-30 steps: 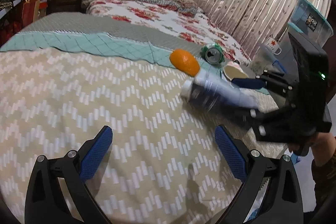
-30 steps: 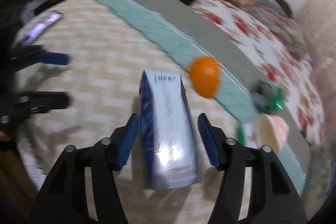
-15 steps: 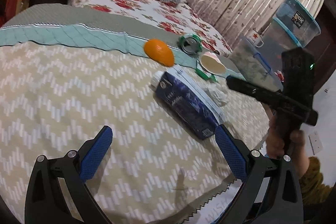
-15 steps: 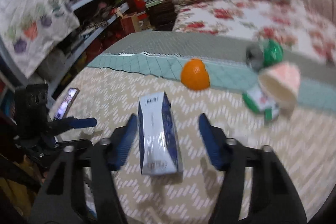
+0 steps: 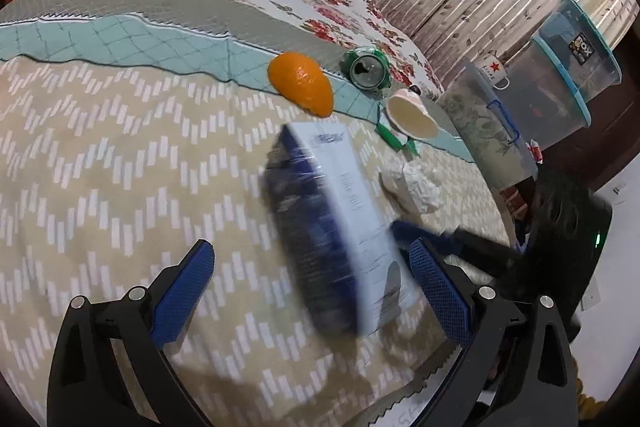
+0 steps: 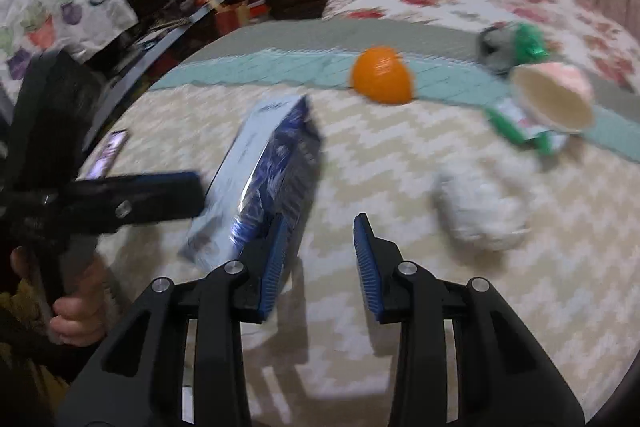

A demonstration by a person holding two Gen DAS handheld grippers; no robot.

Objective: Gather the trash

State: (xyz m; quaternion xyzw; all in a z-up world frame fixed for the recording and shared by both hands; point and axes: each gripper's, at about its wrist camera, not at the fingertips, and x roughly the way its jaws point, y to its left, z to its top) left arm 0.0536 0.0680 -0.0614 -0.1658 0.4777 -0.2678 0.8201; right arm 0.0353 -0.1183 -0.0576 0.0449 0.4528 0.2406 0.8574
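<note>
Carton (image 5: 344, 227) lengthwise toward orange (image 5: 301, 83)

The left gripper (image 5: 308, 293) stands wide open; the right gripper (image 6: 318, 263), just closing, holds nothing.

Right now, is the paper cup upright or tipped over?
Tipped over. The cup lies on its side on the bed, its open mouth facing the cameras and its pale inside showing; it looks empty.
</note>
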